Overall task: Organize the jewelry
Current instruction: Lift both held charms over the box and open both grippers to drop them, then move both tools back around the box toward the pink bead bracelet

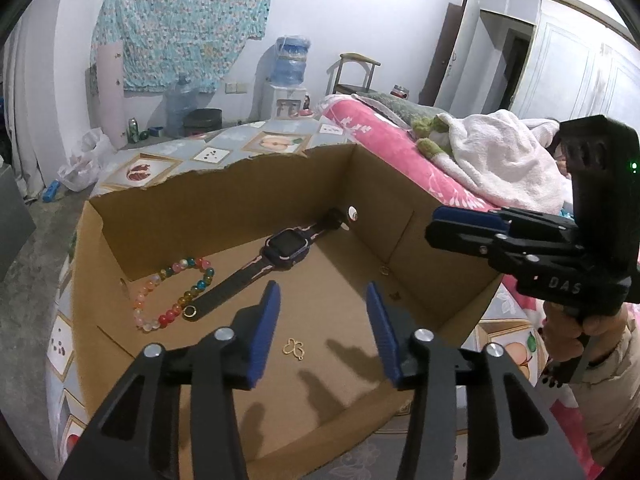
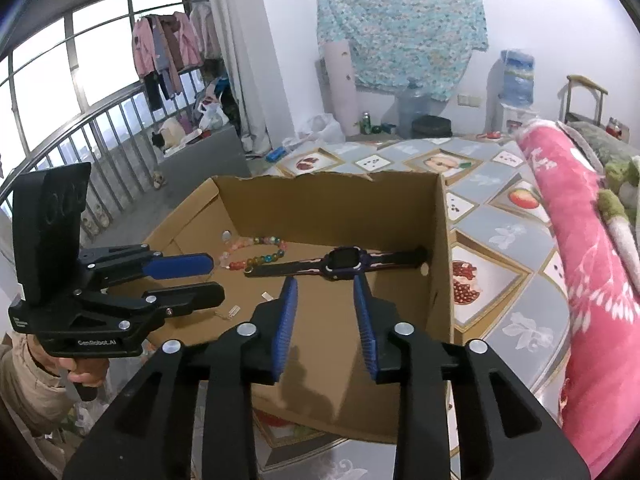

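Both blue-padded black claws, left (image 1: 323, 312) and right (image 2: 325, 304), released over brown cardboard box (image 1: 240, 204); beaded bracelet (image 1: 176, 296), black-strap watch (image 1: 280, 244), gold clover charm (image 1: 295, 349) inside.

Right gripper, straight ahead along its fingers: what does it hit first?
Most likely the watch lying on the floor of the cardboard box: in the right wrist view, the open right gripper frames the watch face between its fingertips. Depth is unclear, so it may meet the box floor just short of it.
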